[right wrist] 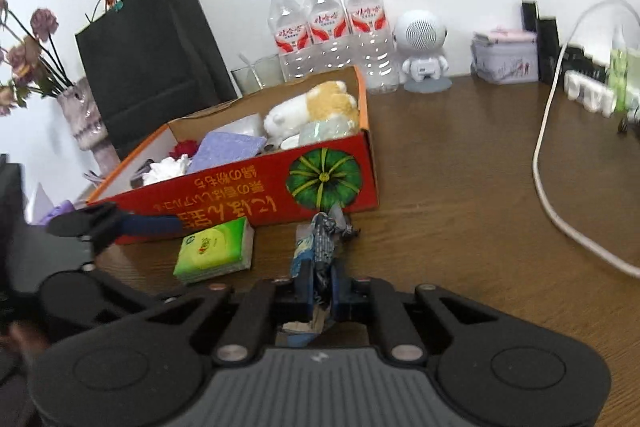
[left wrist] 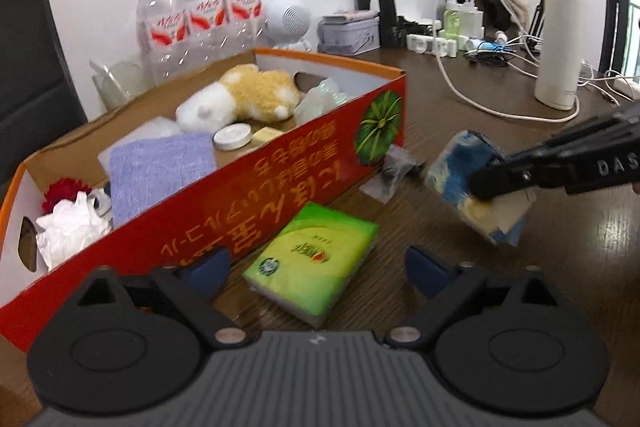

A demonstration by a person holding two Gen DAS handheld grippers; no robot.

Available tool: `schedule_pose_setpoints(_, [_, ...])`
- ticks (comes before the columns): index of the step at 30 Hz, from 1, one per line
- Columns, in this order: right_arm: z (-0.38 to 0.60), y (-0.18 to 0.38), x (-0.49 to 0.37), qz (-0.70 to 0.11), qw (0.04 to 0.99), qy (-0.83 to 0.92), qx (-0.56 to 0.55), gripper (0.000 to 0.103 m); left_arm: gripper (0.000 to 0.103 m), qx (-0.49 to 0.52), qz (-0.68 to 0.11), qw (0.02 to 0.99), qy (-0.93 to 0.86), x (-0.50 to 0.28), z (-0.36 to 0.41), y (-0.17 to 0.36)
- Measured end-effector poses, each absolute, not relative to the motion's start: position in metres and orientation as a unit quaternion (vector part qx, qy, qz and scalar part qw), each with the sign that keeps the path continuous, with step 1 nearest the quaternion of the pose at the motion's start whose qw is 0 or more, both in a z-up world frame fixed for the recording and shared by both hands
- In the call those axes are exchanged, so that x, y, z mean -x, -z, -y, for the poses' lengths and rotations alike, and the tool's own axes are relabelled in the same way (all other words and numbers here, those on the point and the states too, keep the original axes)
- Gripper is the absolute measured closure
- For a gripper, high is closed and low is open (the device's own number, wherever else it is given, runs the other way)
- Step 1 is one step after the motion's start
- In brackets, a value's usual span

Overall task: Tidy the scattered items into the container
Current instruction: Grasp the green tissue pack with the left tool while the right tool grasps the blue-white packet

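Dark wood-grain desk (left wrist: 460, 99) against a white wall: a red cardboard box (left wrist: 224, 211) holds a plush toy (left wrist: 248, 95) and lilac cloth (left wrist: 160, 167). Beside it lies a glossy green tissue pack (left wrist: 312, 263), framed by the wide-open left gripper (left wrist: 316, 267). At right, the right gripper (right wrist: 320, 281) pinches a crinkled blue-and-yellow packet (left wrist: 476, 187).

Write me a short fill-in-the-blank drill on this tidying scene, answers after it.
1. The right gripper is shut on a blue and yellow ____.
2. The green tissue pack lies on the ____ beside the red box.
3. The left gripper is ____.
4. The plush toy is ____ the box.

Answers: packet; table; open; inside
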State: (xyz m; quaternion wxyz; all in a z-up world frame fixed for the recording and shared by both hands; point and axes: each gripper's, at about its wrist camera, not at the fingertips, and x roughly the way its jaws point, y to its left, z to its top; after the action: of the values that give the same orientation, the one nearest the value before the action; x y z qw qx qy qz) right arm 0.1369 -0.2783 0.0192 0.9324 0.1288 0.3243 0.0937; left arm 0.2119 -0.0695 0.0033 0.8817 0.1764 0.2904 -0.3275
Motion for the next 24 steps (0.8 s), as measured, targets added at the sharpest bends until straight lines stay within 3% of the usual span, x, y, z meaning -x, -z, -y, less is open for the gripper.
schedule_pose_setpoints(4, [0.272, -0.021, -0.135, -0.322, 0.932, -0.109, -0.124, 0.095, 0.029, -0.167, -0.307, 0.868, 0.352, -0.222, 0.072, -0.006])
schedule_pose_setpoints(5, [0.271, -0.023, -0.133, -0.316, 0.933, -0.116, -0.125, 0.095, 0.050, -0.168, -0.313, 0.867, 0.349, -0.224, 0.074, -0.006])
schedule_pose_setpoints(8, [0.270, -0.023, -0.130, -0.315, 0.931, -0.125, -0.133, 0.095, 0.055, -0.160, -0.312, 0.876, 0.332, -0.218, 0.077, -0.011])
schedule_pose_setpoints(17, [0.251, -0.010, -0.127, -0.360, 0.910, -0.179, -0.102, 0.094, 0.055, -0.089, -0.328, 0.932, 0.123, -0.084, 0.057, -0.010])
schedule_pose_setpoints(20, [0.237, -0.008, -0.113, -0.371, 0.890, -0.247, -0.098, 0.088, 0.054, -0.104, -0.319, 0.940, 0.063, -0.040, 0.053, -0.011])
schedule_pose_setpoints(21, [0.232, -0.008, -0.107, -0.375, 0.885, -0.260, -0.093, 0.086, 0.049, -0.102, -0.319, 0.941, 0.055, -0.030, 0.051, -0.011])
schedule_pose_setpoints(23, [0.227, -0.010, -0.087, -0.372, 0.887, -0.263, -0.077, 0.062, 0.036, -0.102, -0.318, 0.941, 0.058, -0.012, 0.048, -0.013])
schedule_pose_setpoints(24, [0.227, -0.012, -0.077, -0.366, 0.892, -0.256, -0.069, 0.056, 0.026, -0.103, -0.316, 0.941, 0.065, -0.007, 0.047, -0.014])
